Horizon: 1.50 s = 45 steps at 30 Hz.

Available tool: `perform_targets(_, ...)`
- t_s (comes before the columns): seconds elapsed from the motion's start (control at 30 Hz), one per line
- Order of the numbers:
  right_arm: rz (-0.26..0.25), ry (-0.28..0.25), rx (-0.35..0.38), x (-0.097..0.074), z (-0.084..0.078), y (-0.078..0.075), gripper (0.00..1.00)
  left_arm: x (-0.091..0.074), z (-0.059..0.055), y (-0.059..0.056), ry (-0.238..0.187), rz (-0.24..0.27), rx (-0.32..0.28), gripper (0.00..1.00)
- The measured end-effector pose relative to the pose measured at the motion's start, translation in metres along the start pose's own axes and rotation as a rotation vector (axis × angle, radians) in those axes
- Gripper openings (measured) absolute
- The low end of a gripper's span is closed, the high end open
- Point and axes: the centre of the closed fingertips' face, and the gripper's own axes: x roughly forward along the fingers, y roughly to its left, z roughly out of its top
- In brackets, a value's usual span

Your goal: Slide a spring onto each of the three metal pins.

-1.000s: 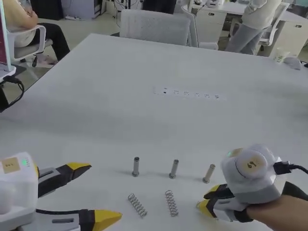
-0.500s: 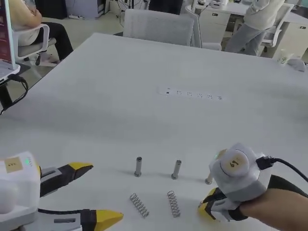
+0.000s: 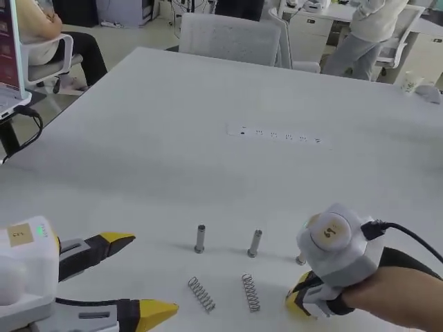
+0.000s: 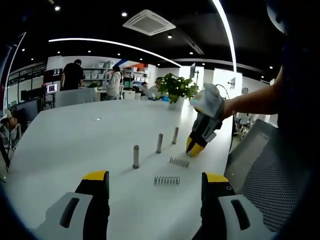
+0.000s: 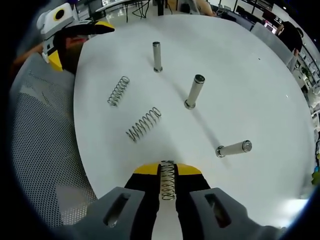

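1. The right gripper point(image 5: 167, 170) is clamped on a spring point(image 5: 167, 184), which lies lengthwise between its yellow-tipped jaws, seemingly just above the white table point(image 5: 250, 75).
2. Three metal pins stand upright in a row: left pin point(image 3: 200, 238), middle pin point(image 3: 255, 243) and right pin point(image 5: 233, 148), the last nearest the held spring.
3. One loose spring point(image 3: 201, 293) and a second loose spring point(image 3: 250, 292) lie flat just in front of the left and middle pins.
4. The left gripper point(image 3: 149, 274) is well left of the pins, jaws wide apart and holding nothing.

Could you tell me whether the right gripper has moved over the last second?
Yes. Against the middle pin, the right gripper has swung its body left, now covering most of the right pin, while its fingers, shut on a spring, barely shifted.
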Motion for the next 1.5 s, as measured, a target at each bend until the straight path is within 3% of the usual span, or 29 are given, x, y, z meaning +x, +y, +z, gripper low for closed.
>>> perform_targets(0.3, -0.010, -0.058, 0.025, -0.010, 0.009, 0.002, 0.08, 0.001, 0.001, 0.000, 0.000, -0.004, 0.005, 0.71)
perform_targets(0.73, -0.020, -0.202, 0.063, -0.040, 0.034, 0.010, 0.08, 0.004, 0.010, -0.006, -0.013, -0.025, 0.021, 0.70)
perform_targets(0.97, 0.015, -0.336, 0.096, -0.065, 0.070, 0.021, 0.08, 0.004, 0.021, -0.012, -0.036, -0.046, 0.025, 0.69)
perform_targets(1.13, 0.056, -0.450, 0.100, -0.083, 0.108, 0.035, 0.08, 0.005, 0.029, -0.013, -0.067, -0.056, 0.000, 0.68)
perform_targets(1.3, 0.079, -0.521, 0.086, -0.093, 0.136, 0.046, 0.08, 0.006, 0.032, -0.015, -0.065, -0.069, 0.008, 0.67)
perform_targets(1.5, 0.092, -0.558, 0.062, -0.098, 0.155, 0.054, 0.08, 0.008, 0.041, -0.018, -0.076, -0.089, 0.016, 0.66)
